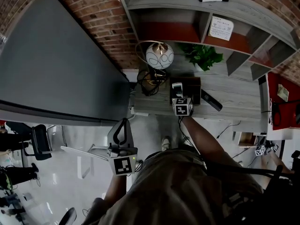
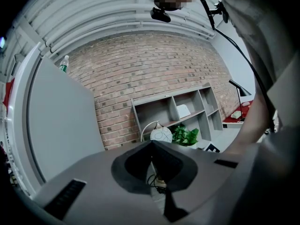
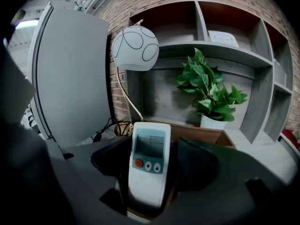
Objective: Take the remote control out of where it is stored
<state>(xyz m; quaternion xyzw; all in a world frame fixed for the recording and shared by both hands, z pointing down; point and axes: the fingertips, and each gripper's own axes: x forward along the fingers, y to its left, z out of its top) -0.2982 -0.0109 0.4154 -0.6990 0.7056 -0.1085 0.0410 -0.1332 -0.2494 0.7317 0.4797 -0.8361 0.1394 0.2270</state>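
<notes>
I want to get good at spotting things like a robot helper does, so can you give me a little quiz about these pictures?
1. True or false: the white rectangular plastic remote control stands between the right gripper's open jaws.
2. What stands to the right of the round white lamp with black lines? A: a leafy green potted plant. B: a red ball. C: a blue cup.
3. Fill in: the left gripper's jaws are ___.
Key: 1 true; 2 A; 3 shut.
</notes>
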